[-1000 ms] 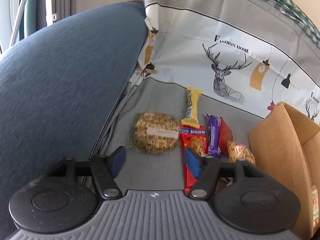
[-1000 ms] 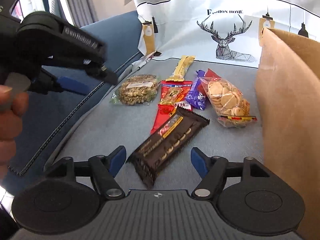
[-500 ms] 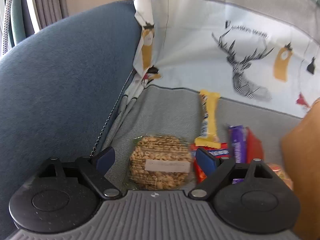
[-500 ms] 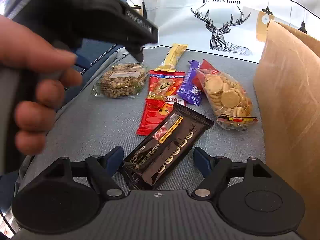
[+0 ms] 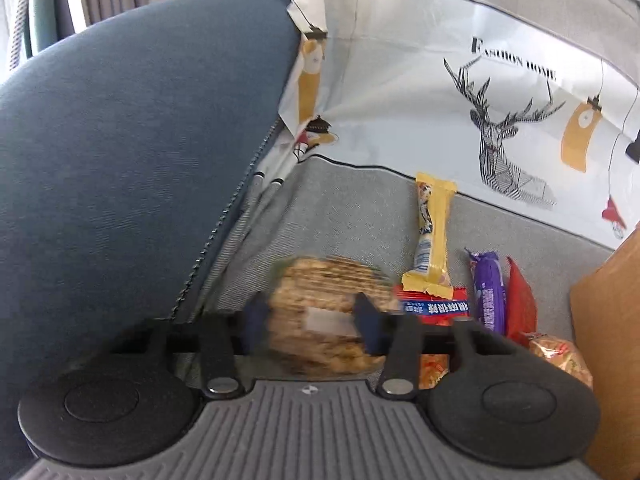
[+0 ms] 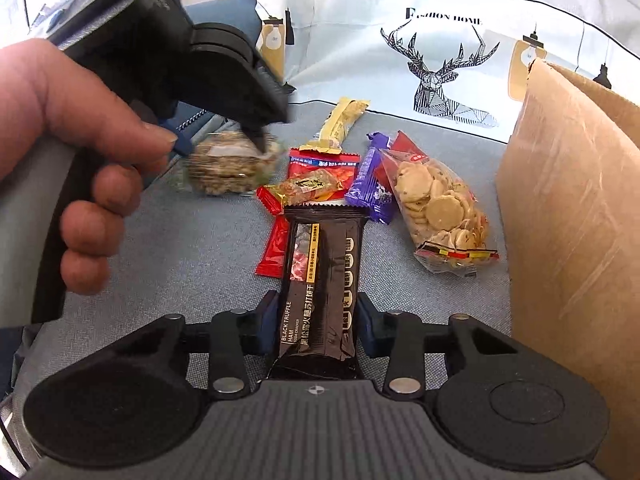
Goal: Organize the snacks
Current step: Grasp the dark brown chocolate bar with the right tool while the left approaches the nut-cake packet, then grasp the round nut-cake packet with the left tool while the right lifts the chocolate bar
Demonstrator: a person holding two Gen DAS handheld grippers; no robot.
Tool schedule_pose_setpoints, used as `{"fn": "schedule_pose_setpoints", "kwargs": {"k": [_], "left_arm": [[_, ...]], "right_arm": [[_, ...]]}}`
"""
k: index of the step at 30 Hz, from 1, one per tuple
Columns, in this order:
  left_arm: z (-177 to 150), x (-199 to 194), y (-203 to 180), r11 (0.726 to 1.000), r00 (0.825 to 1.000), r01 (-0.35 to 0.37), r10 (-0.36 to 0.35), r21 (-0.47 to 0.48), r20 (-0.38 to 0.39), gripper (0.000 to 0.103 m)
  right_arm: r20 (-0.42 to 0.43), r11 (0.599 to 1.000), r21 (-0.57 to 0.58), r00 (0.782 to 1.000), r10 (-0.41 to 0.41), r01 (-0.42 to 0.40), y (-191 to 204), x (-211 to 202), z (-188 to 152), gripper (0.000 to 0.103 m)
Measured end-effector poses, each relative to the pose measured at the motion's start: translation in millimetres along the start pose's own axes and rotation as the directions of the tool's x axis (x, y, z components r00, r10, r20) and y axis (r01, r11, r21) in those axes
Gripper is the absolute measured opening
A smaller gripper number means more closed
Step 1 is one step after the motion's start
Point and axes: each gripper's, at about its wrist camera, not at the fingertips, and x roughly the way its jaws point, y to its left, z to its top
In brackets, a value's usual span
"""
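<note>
On the soft grey cushion point(image 6: 168, 248) a pile of snacks is lying, and both tools are holding one. The left gripper point(image 5: 310, 322) is squeezing its two blue fingers point(image 5: 366, 322) on the sides of the round nut cake point(image 5: 320, 304), a bumpy, golden disc in a clear shiny wrapper with a small white label; it is looking blurry in both views. In the right view a bare hand point(image 6: 68, 152) is wrapping around the grey and black handle of that tool, at the far left. The right gripper point(image 6: 316, 326) is pinching the near end of the long black cracker pack point(image 6: 322, 280), a smooth, glossy packet with zigzag ends, and its blue pads point(image 6: 370, 326) are pressing on both long edges. Just past the black pack, a flat red packet point(image 6: 276, 248) is poking out from under it. Farther away, a thin yellow bar point(image 6: 340, 126) is pointing to the back. To its right a purple bar point(image 6: 370, 184) is sitting beside a see-through bag of little round cookies point(image 6: 440, 208). At the right edge a brown cardboard box point(image 6: 572, 216) is standing with a plain, stiff wall. Behind everything a white cloth point(image 6: 400, 16) with a black line drawing of a deer is hanging, and a dark blue woven armrest point(image 5: 132, 152) is curving up on the left.
</note>
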Motion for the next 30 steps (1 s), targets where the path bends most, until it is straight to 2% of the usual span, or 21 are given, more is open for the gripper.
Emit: {"fn": "schedule_pose_setpoints", "kwargs": {"k": [1,2,5,9,12,17,20,24,28,30], "left_arm": [[-1,-3,2,1.0,1.0,0.011,-0.011,-0.009,-0.005,0.033],[-3,-7,4,1.0,1.0,0.019,-0.019,-0.012,-0.012,0.03],[-9,-19,11,0.999,0.999,0.033,-0.033,-0.021,-0.017,0.03],[-14,-39,29,0.99,0.995,0.097,-0.096,-0.102,0.018,0.031],[-15,-43,37,0.982,0.992,0.129,-0.126,-0.139,0.03,0.041],[-12,-37,26,0.985,0.991,0.13,-0.127,-0.113,0.034,0.073],[-10,-28,13,0.991,0.993,0.112,-0.11,-0.077,0.033,0.087],[-5,-7,-4,0.998,0.998,0.061,-0.061,-0.029,0.021,0.09],[-1,15,-10,0.998,0.999,0.039,-0.04,-0.045,-0.021,0.091],[0,23,-11,0.998,0.999,0.025,-0.028,-0.059,-0.043,0.095]], "right_arm": [[0.004,1.0,0.001,1.0,0.002,-0.002,0,-2,0,0.042],[0.009,1.0,-0.001,1.0,0.007,-0.007,0,-5,-1,0.042],[0.015,0.999,-0.02,1.0,0.026,-0.025,1,-16,-3,0.041],[-0.013,0.998,-0.006,0.998,0.061,-0.061,-1,-36,-8,0.041],[-0.025,0.997,0.008,0.997,0.075,-0.075,-2,-55,-13,0.041],[-0.087,0.998,0.009,0.994,0.069,-0.069,-3,-65,-27,0.042],[-0.138,0.998,0.006,0.989,0.061,-0.06,-3,-54,-30,0.044],[-0.133,0.998,-0.016,0.99,0.053,-0.056,1,-49,-31,0.055],[-0.134,0.998,-0.042,0.99,0.043,-0.049,5,-45,-31,0.056],[-0.135,0.998,-0.042,0.99,0.044,-0.05,4,-43,-30,0.057]]}}
